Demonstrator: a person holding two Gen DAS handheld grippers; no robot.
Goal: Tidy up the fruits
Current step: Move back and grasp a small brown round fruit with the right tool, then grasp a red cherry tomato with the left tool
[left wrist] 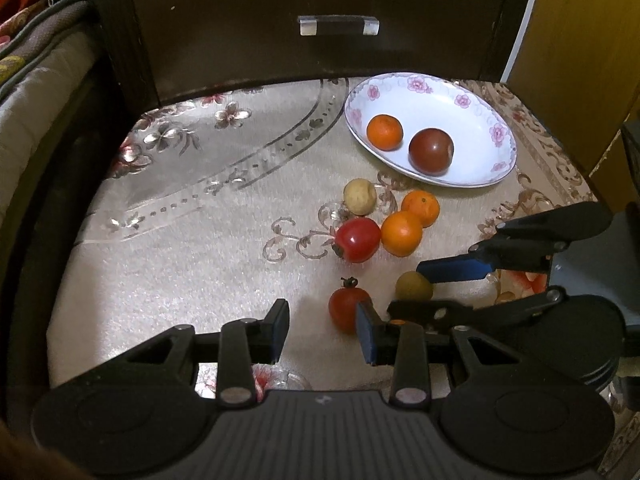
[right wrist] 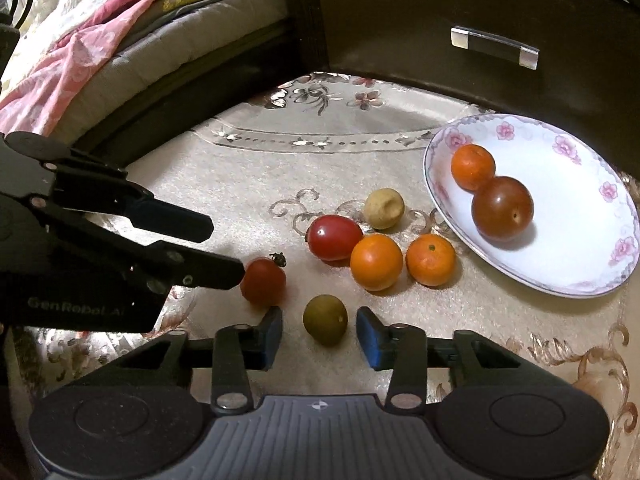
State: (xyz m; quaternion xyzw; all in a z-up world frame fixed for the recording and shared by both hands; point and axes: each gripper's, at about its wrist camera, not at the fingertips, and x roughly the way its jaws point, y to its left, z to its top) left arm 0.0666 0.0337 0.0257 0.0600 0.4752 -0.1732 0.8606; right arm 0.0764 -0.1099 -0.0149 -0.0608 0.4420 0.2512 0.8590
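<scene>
A white floral plate (left wrist: 472,100) (right wrist: 576,248) holds an orange (left wrist: 385,132) (right wrist: 473,167) and a dark red tomato (left wrist: 431,151) (right wrist: 502,208). On the cloth lie a pale yellow fruit (left wrist: 360,196) (right wrist: 384,208), two oranges (left wrist: 401,233) (right wrist: 376,262) (right wrist: 431,260), a red tomato (left wrist: 357,239) (right wrist: 334,237), a stemmed red tomato (left wrist: 345,307) (right wrist: 263,281) and an olive-green fruit (left wrist: 414,286) (right wrist: 325,319). My left gripper (left wrist: 326,334) (right wrist: 224,248) is open, just left of the stemmed tomato. My right gripper (right wrist: 319,338) (left wrist: 404,288) is open around the green fruit.
A dark wooden cabinet with a drawer handle (left wrist: 338,25) (right wrist: 494,47) stands behind the plate. A bed with quilts (right wrist: 120,32) (left wrist: 36,72) lies to the left. The patterned cloth (left wrist: 200,220) ends near the lower edge.
</scene>
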